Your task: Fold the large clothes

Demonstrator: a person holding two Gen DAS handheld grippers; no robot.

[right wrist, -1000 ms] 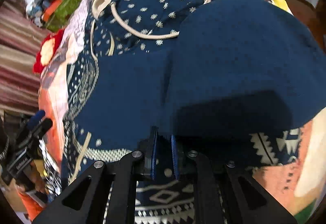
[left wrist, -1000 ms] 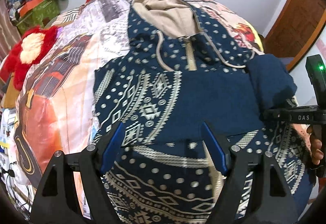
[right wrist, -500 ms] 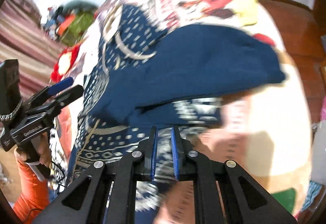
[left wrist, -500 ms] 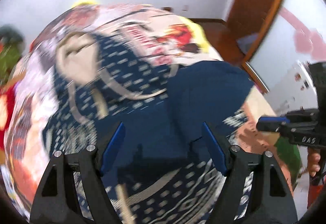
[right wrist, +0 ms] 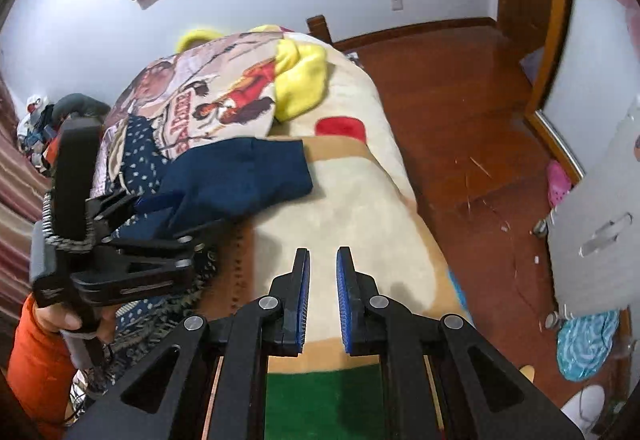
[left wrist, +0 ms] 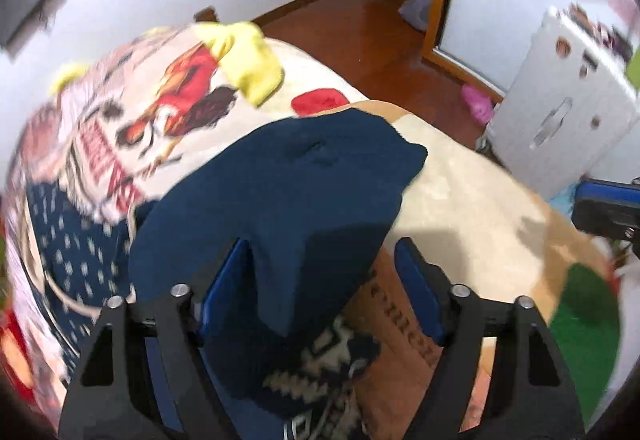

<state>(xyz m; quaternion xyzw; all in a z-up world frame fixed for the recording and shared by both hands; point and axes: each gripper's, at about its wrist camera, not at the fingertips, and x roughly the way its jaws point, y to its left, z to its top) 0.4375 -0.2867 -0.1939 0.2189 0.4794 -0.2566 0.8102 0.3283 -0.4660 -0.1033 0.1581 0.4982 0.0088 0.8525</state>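
so the left gripper is way nearer, jaws just closing around the navy sleeve that runs away from it across the bed, grip looks loose tho, while the right gripper hangs nearly shut and empty off to the side

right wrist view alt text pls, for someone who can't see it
The right gripper, shut and empty, hangs over a cream bed blanket. At left, the left gripper, its jaws just closing, has a navy hoodie sleeve between them; wooden floor at right.
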